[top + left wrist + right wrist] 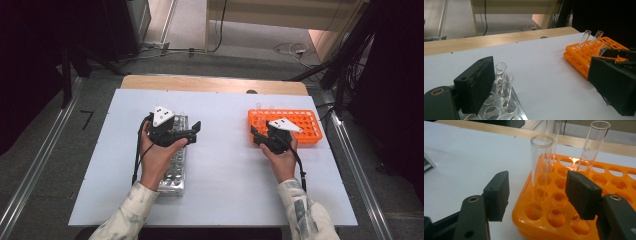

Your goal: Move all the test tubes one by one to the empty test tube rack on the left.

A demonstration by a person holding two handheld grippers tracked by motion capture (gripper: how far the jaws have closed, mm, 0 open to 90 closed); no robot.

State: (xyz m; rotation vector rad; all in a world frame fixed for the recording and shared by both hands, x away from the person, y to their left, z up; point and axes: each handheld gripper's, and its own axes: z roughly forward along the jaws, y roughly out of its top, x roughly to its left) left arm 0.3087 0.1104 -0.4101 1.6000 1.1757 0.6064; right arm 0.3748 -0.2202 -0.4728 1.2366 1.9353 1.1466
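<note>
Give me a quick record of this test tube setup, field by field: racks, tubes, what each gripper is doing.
surface: white table top
left rack: metal rack, two clear tubes upright in it
right rack: orange rack, three clear tubes in it
left gripper: jaws open, nothing between them, above the metal rack
right gripper: jaws apart either side of the nearest tube, which stands in the orange rack; pads not touching it
held items: none
</note>
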